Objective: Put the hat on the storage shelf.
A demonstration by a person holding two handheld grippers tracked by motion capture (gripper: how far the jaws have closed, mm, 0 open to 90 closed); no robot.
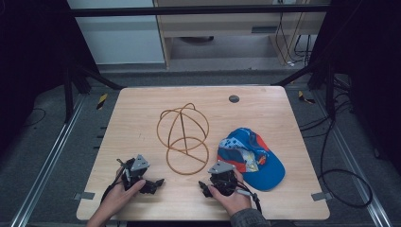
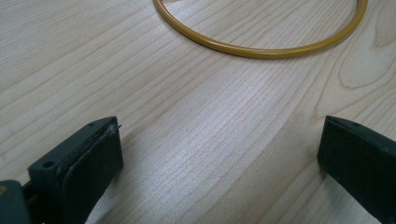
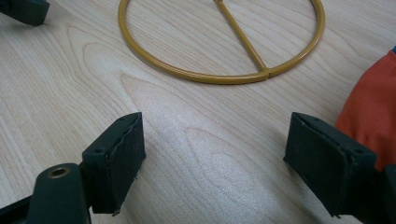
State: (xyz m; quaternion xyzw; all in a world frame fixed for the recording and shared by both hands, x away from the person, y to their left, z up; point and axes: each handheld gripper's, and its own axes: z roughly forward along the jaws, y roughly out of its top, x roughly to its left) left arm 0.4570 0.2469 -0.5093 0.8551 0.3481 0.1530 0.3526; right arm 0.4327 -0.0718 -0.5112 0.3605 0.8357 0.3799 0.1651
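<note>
Left gripper (image 1: pixel 150 182): you hold it low on the table, jaws wide, nothing between.
Right gripper (image 1: pixel 208 185): jaws wide, empty too.
Wire stand (image 1: pixel 183 137): mid-table, base ring at 12 o'clock of both.
Cap (image 1: pixel 250 158): 2 o'clock, just beside your right gripper, the nearer hand.

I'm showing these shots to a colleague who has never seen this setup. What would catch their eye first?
Probably the bright blue cap with red and yellow patches, lying at the table's right side. Next, the golden wire hat stand at the centre, its round base flat on the wood. Near the front edge, the left gripper and right gripper are each held with jaws open on bare wood.
</note>
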